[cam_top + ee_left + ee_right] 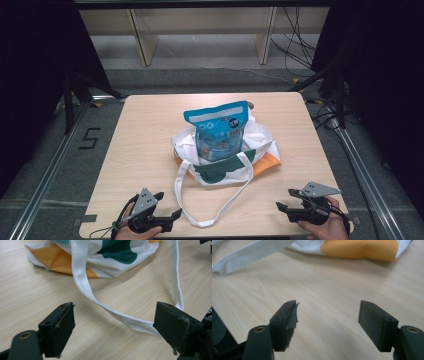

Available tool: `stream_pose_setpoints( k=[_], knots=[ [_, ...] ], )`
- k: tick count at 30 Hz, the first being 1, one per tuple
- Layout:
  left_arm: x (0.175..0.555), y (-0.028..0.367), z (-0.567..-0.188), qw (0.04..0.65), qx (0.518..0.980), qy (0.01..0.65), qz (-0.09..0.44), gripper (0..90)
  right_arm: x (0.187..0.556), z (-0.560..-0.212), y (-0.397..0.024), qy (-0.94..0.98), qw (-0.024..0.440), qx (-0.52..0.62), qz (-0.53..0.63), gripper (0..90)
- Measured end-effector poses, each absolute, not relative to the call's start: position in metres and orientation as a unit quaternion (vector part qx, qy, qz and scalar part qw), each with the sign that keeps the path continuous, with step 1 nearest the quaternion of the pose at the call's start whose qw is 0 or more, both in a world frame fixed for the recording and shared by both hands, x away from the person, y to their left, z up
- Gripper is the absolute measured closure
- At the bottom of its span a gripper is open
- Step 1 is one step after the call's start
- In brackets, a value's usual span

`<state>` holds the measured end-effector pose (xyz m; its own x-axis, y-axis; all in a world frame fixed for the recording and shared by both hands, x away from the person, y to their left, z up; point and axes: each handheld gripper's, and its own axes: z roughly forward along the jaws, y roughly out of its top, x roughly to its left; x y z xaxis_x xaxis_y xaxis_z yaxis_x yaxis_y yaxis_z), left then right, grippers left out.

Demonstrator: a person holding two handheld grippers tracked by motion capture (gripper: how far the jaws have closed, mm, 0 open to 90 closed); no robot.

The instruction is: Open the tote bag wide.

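Observation:
A white tote bag [260, 156] with green and orange patches lies in the middle of the table. A blue snack pouch [218, 131] stands upright in its mouth. The bag's long white strap [210, 221] loops toward the front edge. My left gripper [169, 205] rests at the front left, open, just left of that loop. In the left gripper view the strap [82, 282] curves across the table just beyond the open left gripper [114, 308], and no pad presses on it. My right gripper [286, 199] sits at the front right, open and empty. In the right gripper view the right gripper [328, 305] faces bare wood, with the bag's orange corner [359, 248] farther off.
The light wooden table [150, 130] has bare surface on both sides of the bag. Beyond its far edge stand wooden shelf legs [142, 45] and loose cables [295, 45] on the floor. Metal rails [50, 165] run along both sides.

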<state>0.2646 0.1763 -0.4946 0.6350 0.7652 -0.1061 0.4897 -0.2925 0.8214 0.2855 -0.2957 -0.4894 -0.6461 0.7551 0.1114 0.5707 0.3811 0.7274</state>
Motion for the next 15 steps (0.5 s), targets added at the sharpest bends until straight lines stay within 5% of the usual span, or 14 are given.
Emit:
stream_pose_setpoints(
  k=[15],
  knots=[
    [0.2673,0.1741,-0.4992,0.428,0.793,0.406,0.150,16.1,0.2835,-0.4961,-0.3021,0.834,0.124,0.402,0.357,28.0]
  ],
)
